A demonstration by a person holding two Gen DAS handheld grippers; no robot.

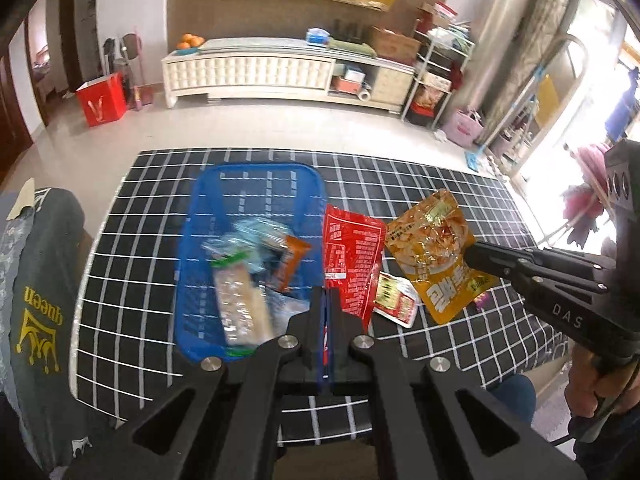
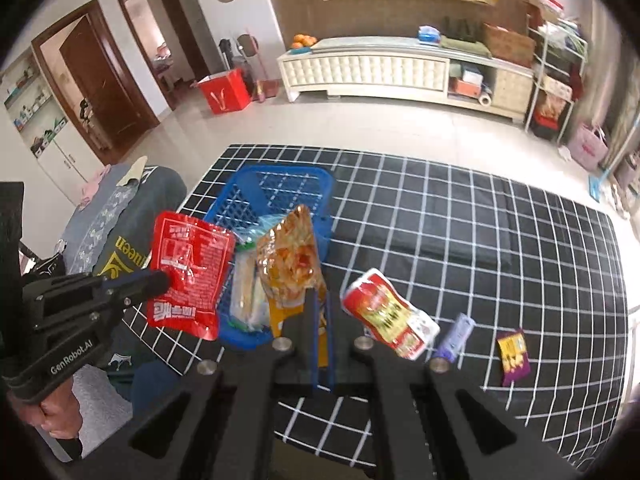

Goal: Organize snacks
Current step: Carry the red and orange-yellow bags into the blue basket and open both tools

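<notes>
Black tablecloth (image 2: pixel 460 216) with a white grid lying over a table, in a living room with a long white cabinet (image 2: pixel 384 70) against the far wall and a red box (image 2: pixel 224 90) on the floor. Blue plastic basket (image 1: pixel 208 240) sitting on the left part of the cloth, holding several wrapped snacks, among them a long pale packet (image 1: pixel 240 308) and a small orange one (image 1: pixel 290 262); blurred, so not telling more.

Left gripper (image 1: pixel 327 300) clamping shut on a red snack pouch (image 1: pixel 350 256), holding it in the air; in the right wrist view, showing left of the basket and over the table edge. Right gripper (image 2: pixel 318 304) pinching closed on an orange snack pouch (image 2: pixel 290 256), holding it up just beside the basket's right side in the left wrist view, with the red pouch between the two.

Lying on the cloth to the right of the basket: a red and white packet (image 2: pixel 390 314), near it a small lavender packet (image 2: pixel 456 336), and farther right a purple and yellow packet (image 2: pixel 514 356). A hand (image 2: pixel 52 412) gripping the left tool's handle at the frame's lower left.
</notes>
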